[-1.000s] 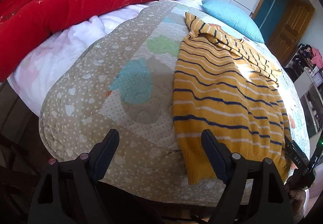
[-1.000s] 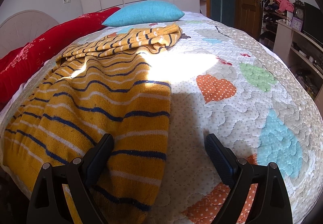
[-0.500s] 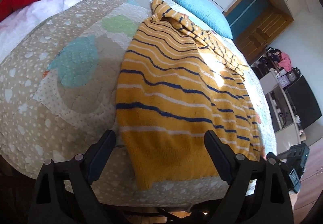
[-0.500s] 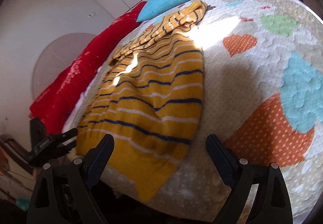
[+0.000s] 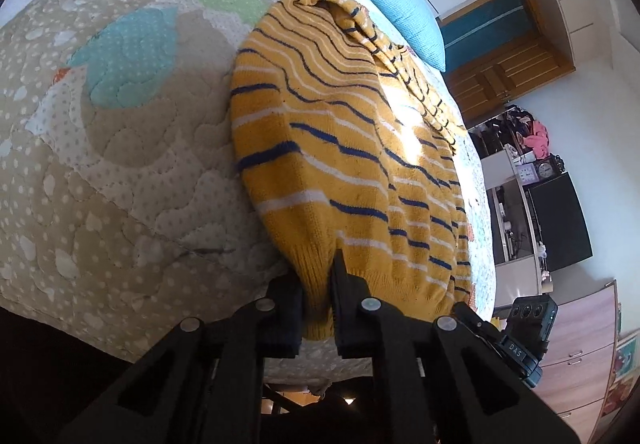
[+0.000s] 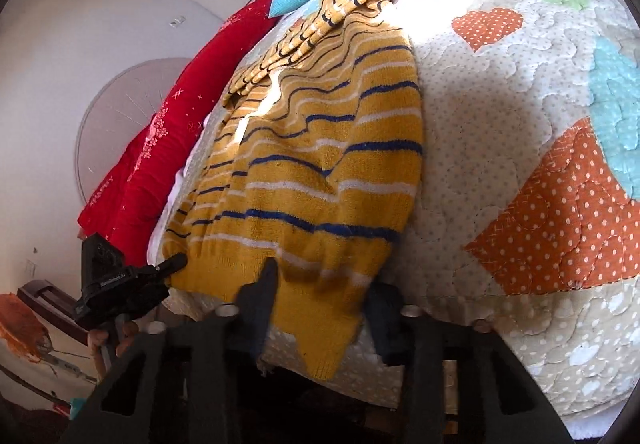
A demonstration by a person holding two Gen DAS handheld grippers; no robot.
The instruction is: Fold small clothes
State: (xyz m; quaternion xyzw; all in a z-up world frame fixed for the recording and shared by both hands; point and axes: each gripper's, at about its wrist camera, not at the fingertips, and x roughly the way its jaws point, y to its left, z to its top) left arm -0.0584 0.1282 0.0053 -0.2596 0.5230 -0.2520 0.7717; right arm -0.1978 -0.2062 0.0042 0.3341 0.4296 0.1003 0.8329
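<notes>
A yellow knit sweater (image 5: 340,148) with blue and white stripes lies flat on the quilted bed, its ribbed hem hanging at the near edge. My left gripper (image 5: 318,284) is shut on the hem near its left corner. My right gripper (image 6: 320,292) straddles the hem's right corner in the right wrist view, where the sweater (image 6: 320,164) drapes over the bed edge; its jaws stand a little apart around the cloth. The left gripper also shows at the far left of the right wrist view (image 6: 176,264), and the right one at the lower right of the left wrist view (image 5: 516,340).
A patchwork quilt (image 5: 120,124) covers the bed. A blue pillow (image 5: 396,8) and a red pillow (image 6: 168,132) lie at the head. A wooden door (image 5: 504,72), shelves and a dark screen (image 5: 560,220) stand to the right.
Both grippers have moved down to the sweater's hem at the bed edge. The left one has closed on the hem; the right one has narrowed around the other corner.
</notes>
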